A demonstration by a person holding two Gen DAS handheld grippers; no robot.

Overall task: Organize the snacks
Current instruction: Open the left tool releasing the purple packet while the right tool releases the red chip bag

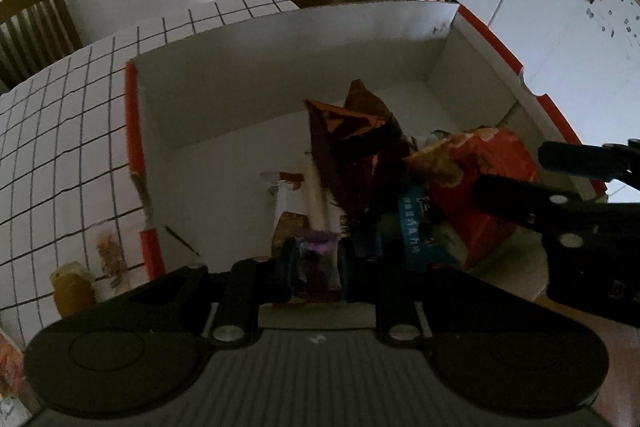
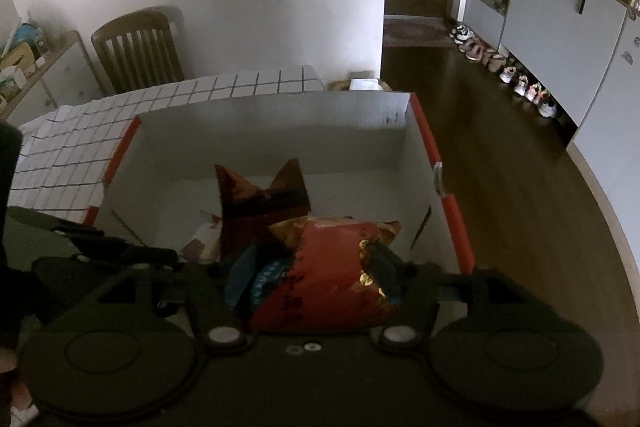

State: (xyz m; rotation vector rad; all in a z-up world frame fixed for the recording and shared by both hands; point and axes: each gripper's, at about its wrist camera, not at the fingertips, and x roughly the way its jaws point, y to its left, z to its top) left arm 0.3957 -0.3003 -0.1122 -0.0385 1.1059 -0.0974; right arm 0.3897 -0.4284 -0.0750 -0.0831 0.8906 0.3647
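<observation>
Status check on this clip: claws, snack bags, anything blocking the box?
Left claw shut on dark purple packet. Right claw open around red snack bag. Both over white box. Nothing blocking.

White box with orange rim, red snack bag, black-gridded white tablecloth.

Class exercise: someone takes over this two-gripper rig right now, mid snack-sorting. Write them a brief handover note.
Left gripper: closed on a small purple-topped packet, low inside the white box.
Right gripper: jaws either side of the red snack bag; whether they press it is unclear.
In the box: red bag, dark brown bag, blue packet.
Left outside on the tiled table: a yellow snack near the box.
Left to do: set down both, then fetch the rest.
</observation>
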